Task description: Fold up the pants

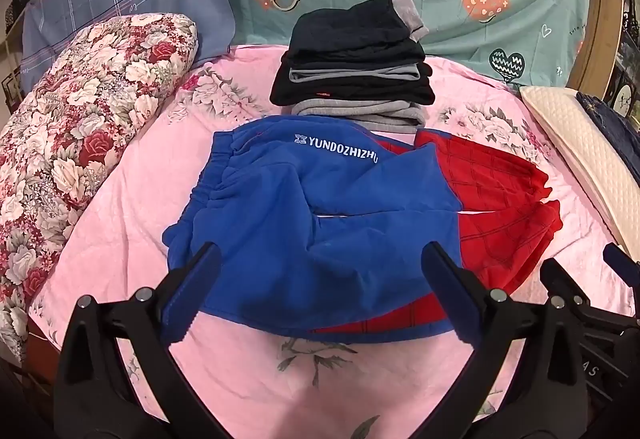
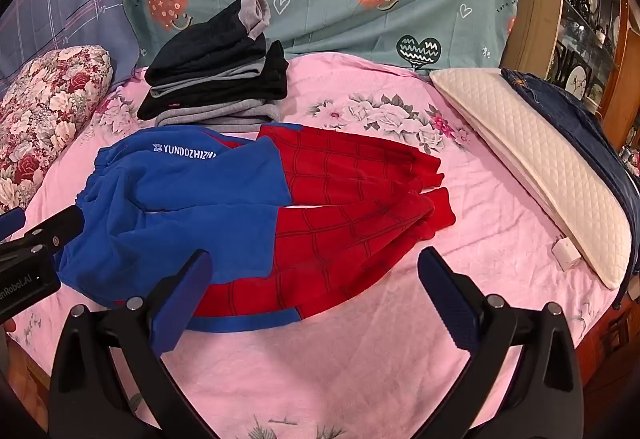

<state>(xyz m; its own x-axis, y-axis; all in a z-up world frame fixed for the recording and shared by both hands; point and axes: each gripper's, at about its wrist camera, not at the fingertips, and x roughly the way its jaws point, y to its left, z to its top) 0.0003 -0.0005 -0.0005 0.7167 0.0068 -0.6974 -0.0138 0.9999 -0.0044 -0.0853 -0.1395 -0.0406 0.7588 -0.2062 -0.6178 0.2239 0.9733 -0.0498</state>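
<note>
Blue and red pants (image 1: pixel 320 207) lie on the pink floral sheet (image 1: pixel 132 199), the blue waist part with white lettering at left and the red web-patterned legs (image 2: pixel 360 199) at right. My left gripper (image 1: pixel 320 259) is open and empty, just above the near blue edge. My right gripper (image 2: pixel 316 259) is open and empty above the near red leg. The left gripper also shows at the left edge of the right wrist view (image 2: pixel 40 235). The right gripper shows at the right edge of the left wrist view (image 1: pixel 580 279).
A stack of folded black and grey clothes (image 1: pixel 356 75) sits just behind the pants. A floral rolled quilt (image 1: pixel 72 143) lies at left. A cream pillow (image 2: pixel 540 167) and dark blue fabric (image 2: pixel 580 119) lie at right. A small white charger (image 2: pixel 566 255) sits beside the pillow.
</note>
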